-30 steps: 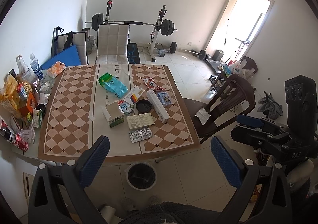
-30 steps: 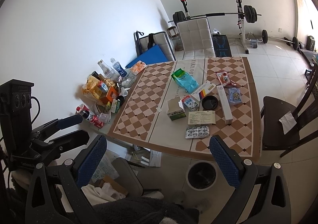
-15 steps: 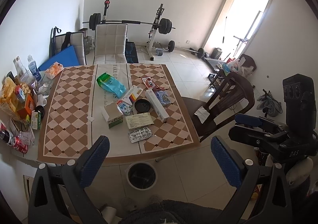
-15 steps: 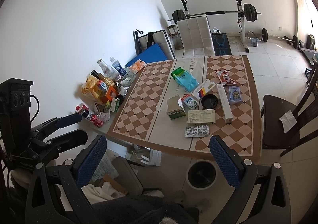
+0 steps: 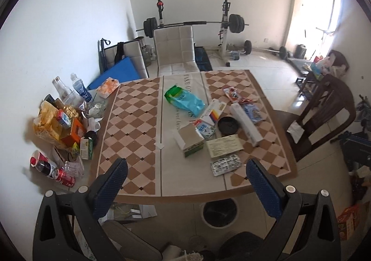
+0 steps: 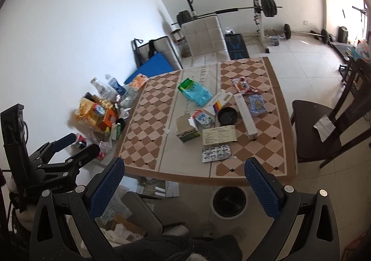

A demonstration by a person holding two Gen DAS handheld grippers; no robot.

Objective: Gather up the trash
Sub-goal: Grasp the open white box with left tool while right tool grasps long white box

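Both claws gape empty short of the desk [image 5: 129, 122]. From the right claw [image 6: 185, 182], the blister pack [image 6: 216, 152] lies nearest, at 12 o'clock, long axis crosswise; left claw [image 5: 185, 182] sits farther.

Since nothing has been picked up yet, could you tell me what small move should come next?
Probably bring the right gripper forward and down toward the blister pack: both grippers are open and empty, and it lies nearest the table's front edge, just above the bin.

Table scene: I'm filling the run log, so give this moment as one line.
left gripper open, empty | right gripper open, empty | blister pack nearest table edge | bin below
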